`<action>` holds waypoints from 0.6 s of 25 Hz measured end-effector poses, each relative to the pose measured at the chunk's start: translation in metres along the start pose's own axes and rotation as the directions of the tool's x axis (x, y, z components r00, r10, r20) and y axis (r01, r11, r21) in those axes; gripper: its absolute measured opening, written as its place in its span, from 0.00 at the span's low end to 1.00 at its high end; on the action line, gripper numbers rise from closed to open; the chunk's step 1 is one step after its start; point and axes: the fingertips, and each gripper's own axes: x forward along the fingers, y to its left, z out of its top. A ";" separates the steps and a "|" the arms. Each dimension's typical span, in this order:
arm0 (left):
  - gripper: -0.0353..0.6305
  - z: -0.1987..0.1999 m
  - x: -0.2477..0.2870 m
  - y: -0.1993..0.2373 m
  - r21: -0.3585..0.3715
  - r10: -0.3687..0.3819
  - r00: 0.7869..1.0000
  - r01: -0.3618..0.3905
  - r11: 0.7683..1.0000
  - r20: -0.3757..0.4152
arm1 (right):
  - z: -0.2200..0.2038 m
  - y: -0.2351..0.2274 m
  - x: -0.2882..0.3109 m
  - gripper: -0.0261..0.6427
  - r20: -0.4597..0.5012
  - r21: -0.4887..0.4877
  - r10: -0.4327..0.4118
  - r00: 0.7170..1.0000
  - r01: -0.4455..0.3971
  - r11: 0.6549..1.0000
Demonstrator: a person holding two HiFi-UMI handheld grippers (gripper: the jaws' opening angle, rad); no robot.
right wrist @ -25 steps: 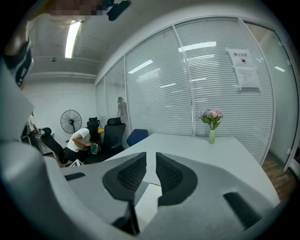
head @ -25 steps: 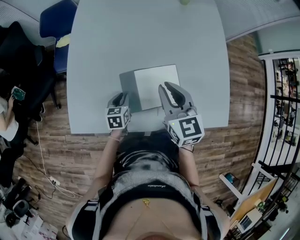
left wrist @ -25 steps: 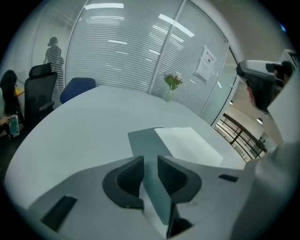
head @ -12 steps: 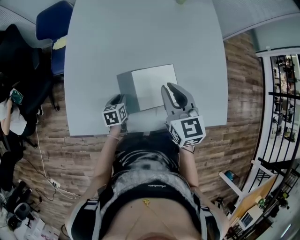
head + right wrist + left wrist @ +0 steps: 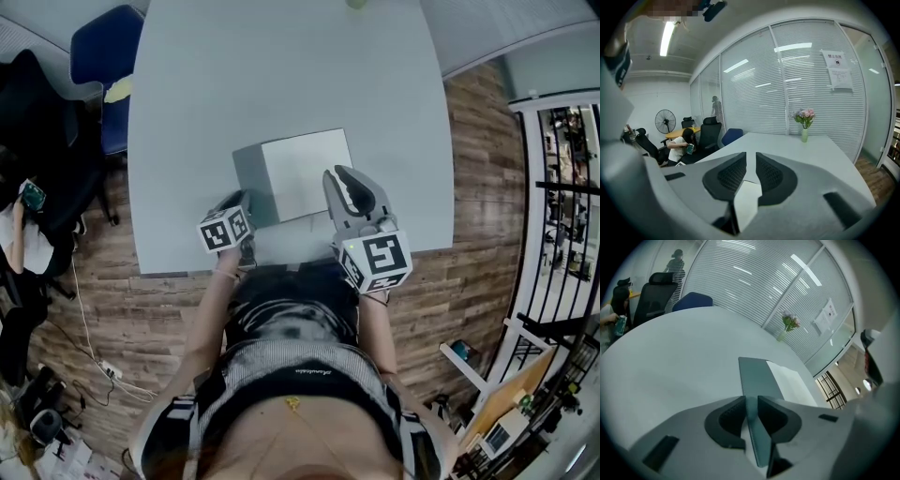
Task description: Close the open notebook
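Note:
The open notebook lies near the front edge of the grey table (image 5: 281, 66), its white page (image 5: 305, 173) to the right and its grey cover (image 5: 251, 183) to the left. My left gripper (image 5: 234, 202) is at the cover's front left corner. In the left gripper view the cover (image 5: 757, 378) runs edge-on between the jaws, and the left gripper (image 5: 751, 401) is shut on it. My right gripper (image 5: 341, 180) hovers over the page's right edge, tilted up. In the right gripper view its jaws (image 5: 751, 164) stand close together with nothing between them, and the white page (image 5: 747, 199) shows below.
A vase of flowers (image 5: 805, 123) stands at the table's far end. A blue chair (image 5: 105, 56) and black office chairs (image 5: 42, 112) are at the left, where a person (image 5: 678, 144) sits. The table's front edge runs just behind both grippers.
The left gripper has shifted slightly left and rolled, still holding the cover. The right gripper has barely moved.

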 end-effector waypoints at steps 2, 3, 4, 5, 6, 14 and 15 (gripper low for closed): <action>0.16 -0.003 0.001 -0.001 -0.046 -0.043 0.999 0.044 0.998 0.014 | 0.001 0.001 -0.001 0.14 0.004 0.003 0.000 1.000 0.000 1.000; 0.16 -0.004 0.001 -0.002 -0.065 -0.067 0.997 0.068 0.996 0.026 | 0.001 0.001 -0.002 0.14 0.007 0.004 -0.001 1.000 0.001 1.000; 0.16 -0.003 0.000 -0.003 -0.076 -0.085 0.996 0.088 0.993 0.039 | 0.002 0.001 -0.002 0.14 0.009 0.004 -0.002 1.000 0.002 1.000; 0.16 -0.002 -0.002 -0.004 -0.080 -0.099 0.994 0.103 0.991 0.052 | 0.002 0.001 -0.003 0.14 0.012 0.004 -0.002 1.000 0.002 1.000; 0.16 0.001 -0.005 -0.004 -0.079 -0.107 0.992 0.112 0.991 0.064 | 0.003 0.002 -0.005 0.14 0.014 0.003 -0.003 1.000 0.003 1.000; 0.16 0.024 -0.028 -0.016 -0.047 -0.159 0.975 0.168 0.985 0.156 | 0.009 0.008 -0.012 0.14 0.033 0.000 0.004 0.999 -0.004 1.000; 0.16 0.025 -0.029 -0.019 -0.048 -0.173 0.971 0.183 0.982 0.164 | 0.010 0.008 -0.013 0.14 0.037 0.000 0.003 0.999 -0.003 1.000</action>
